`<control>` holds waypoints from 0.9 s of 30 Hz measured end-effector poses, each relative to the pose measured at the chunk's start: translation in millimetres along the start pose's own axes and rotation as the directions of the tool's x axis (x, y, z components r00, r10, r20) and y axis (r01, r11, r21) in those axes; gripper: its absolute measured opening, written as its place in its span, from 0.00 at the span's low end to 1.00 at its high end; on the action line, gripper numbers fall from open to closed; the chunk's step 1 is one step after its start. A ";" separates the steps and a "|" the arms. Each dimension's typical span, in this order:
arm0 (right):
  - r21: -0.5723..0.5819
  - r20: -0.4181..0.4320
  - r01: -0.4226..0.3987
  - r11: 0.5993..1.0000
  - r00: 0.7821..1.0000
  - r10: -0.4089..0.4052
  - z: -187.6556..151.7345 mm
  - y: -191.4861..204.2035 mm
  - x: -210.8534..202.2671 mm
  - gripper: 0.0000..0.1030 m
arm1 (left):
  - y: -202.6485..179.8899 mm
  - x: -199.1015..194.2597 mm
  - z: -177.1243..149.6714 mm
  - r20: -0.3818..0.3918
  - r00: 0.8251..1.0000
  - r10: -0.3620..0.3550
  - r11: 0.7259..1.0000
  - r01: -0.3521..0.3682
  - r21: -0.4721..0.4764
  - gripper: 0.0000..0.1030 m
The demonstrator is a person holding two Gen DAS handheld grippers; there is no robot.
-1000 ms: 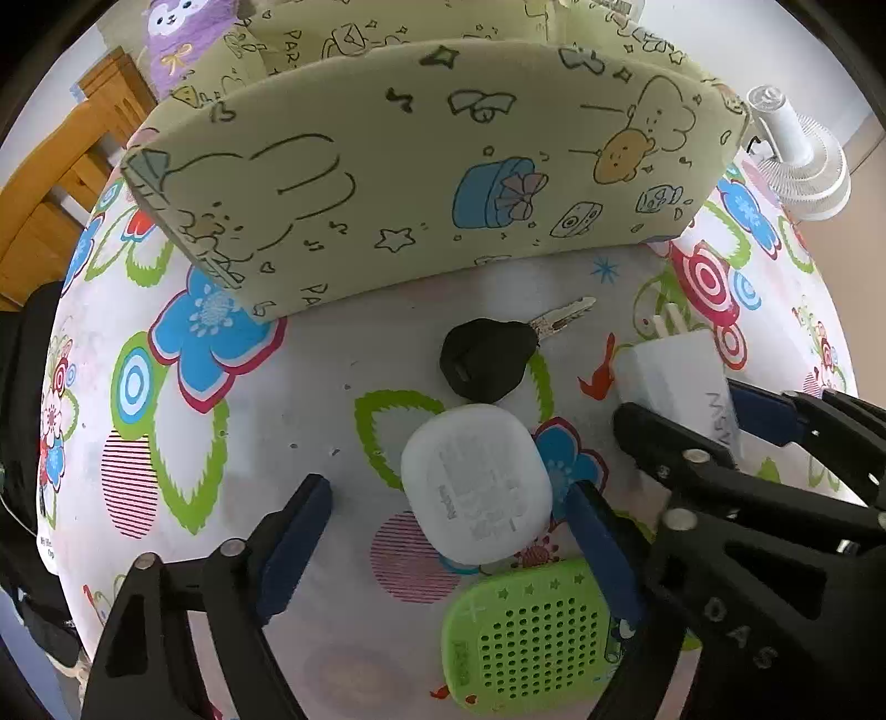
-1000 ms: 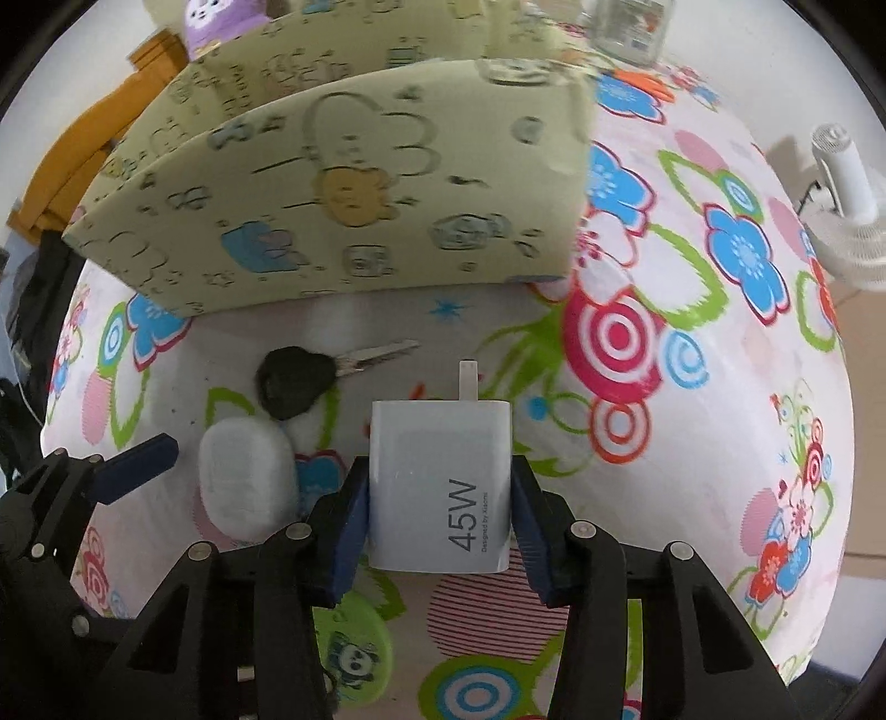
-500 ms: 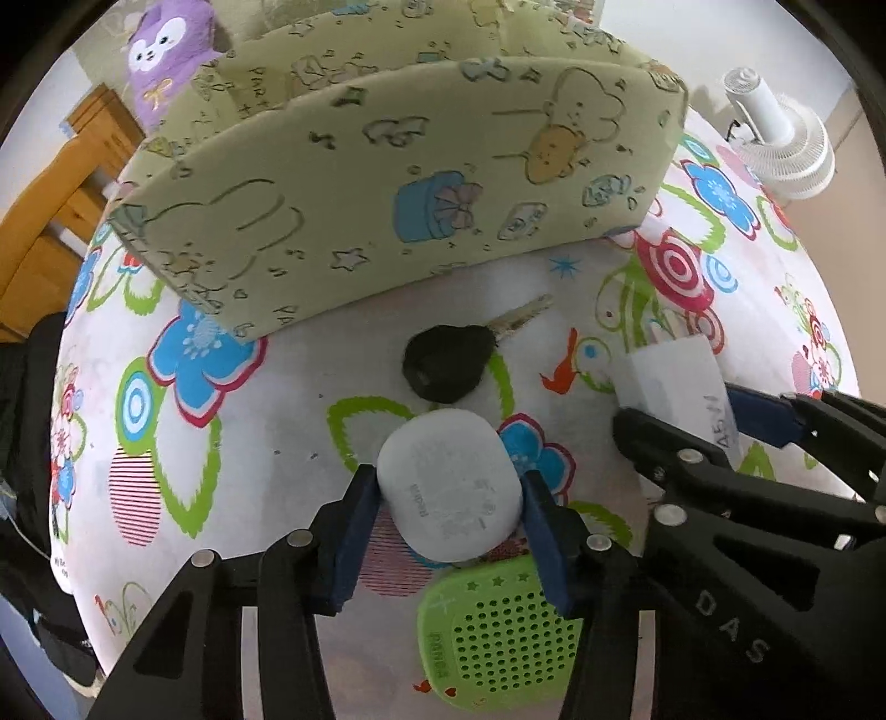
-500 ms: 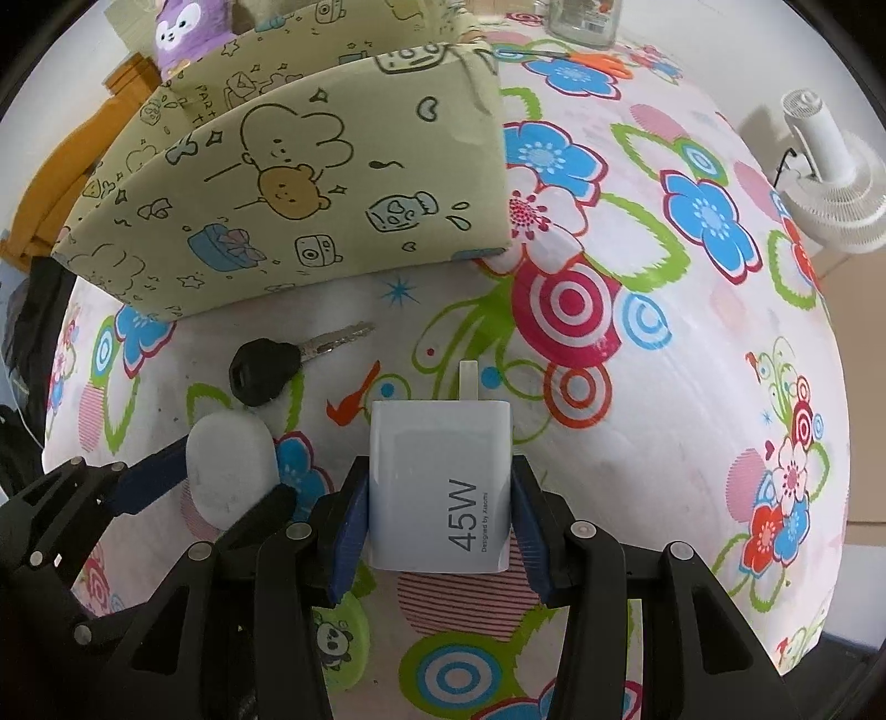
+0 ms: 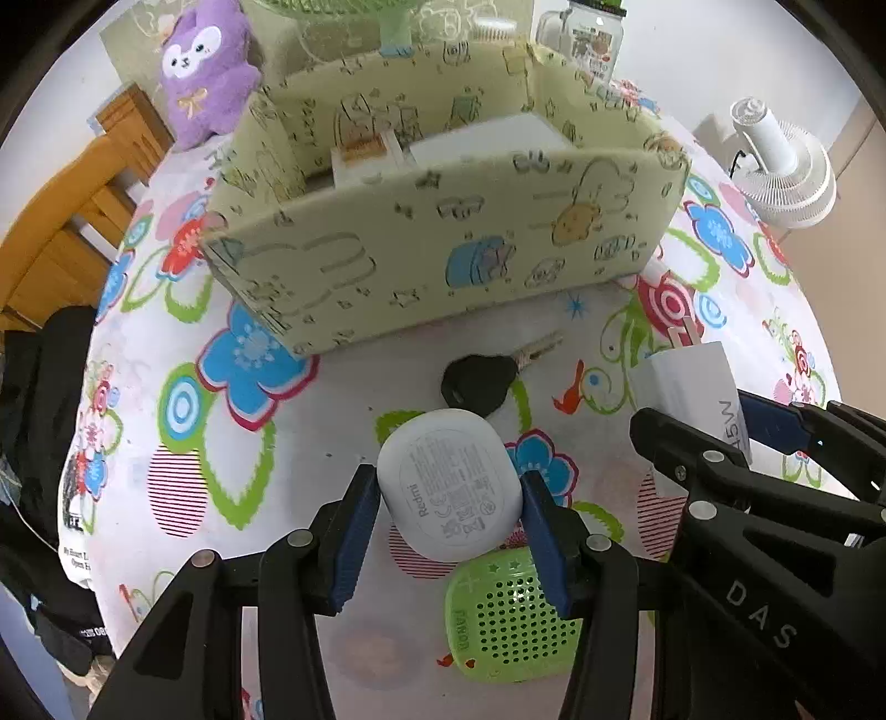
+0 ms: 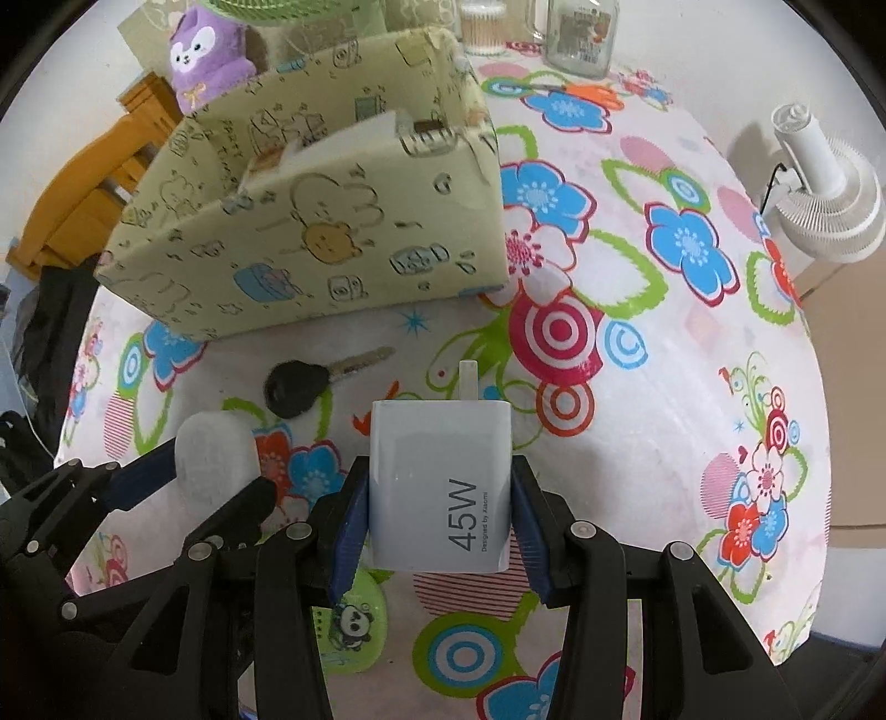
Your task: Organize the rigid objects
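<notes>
The left claw (image 5: 451, 501) is clamped on a white earbud case (image 5: 449, 484), its blue pads pressing the case's two sides; the printed underside of the case faces the camera. The right claw (image 6: 437, 507) grips a white charger (image 6: 440, 484) marked 45W, pads against both flanks, its prong pointing away toward the far side of the bench (image 6: 637, 387). The two claws sit side by side, the left claw with its case just left of the charger in the right wrist view.

On the flowered cloth covering the bench, a black-headed key (image 5: 482, 376) lies flat beyond the earbud case, blade pointing to the right, near the front wall of a pale green cartoon-printed box (image 5: 443, 266). The box stands toward the far edge and holds white items inside. A green perforated gadget (image 5: 512, 615) lies on the cloth below the held case. A purple plush toy (image 5: 207, 66) sits behind the box at the far left corner, a glass jar (image 6: 581, 33) by the far edge, and a white fan (image 6: 825, 188) off the right edge.
</notes>
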State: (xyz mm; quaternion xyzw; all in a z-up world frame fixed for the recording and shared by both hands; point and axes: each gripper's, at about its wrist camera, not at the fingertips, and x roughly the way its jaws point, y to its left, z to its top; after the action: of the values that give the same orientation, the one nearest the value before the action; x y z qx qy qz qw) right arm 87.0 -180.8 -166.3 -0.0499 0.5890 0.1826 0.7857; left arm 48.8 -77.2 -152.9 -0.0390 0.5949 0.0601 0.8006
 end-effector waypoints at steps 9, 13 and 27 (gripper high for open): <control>0.000 0.041 -0.014 1.000 0.999 0.014 7.8 12.3 -22.8 0.49 | 11.7 -23.5 -3.7 0.045 0.999 0.011 1.000 -0.011 0.001 0.51; -0.007 0.058 -0.015 1.000 0.998 0.016 9.4 19.0 -30.2 0.49 | 11.8 -35.8 -0.3 0.067 0.998 0.016 1.000 -0.016 -0.003 0.51; -0.029 0.130 -0.020 0.999 0.991 0.024 13.9 29.7 -76.3 0.49 | 19.1 -79.0 2.2 0.124 0.992 -0.006 1.000 0.009 -0.025 0.51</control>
State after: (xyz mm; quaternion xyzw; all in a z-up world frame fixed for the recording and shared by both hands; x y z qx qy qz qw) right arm 71.0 -166.5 -86.0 -0.0425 0.5343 0.2023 0.8196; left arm 25.7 -61.9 -76.5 -0.0476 0.5433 0.0671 0.8355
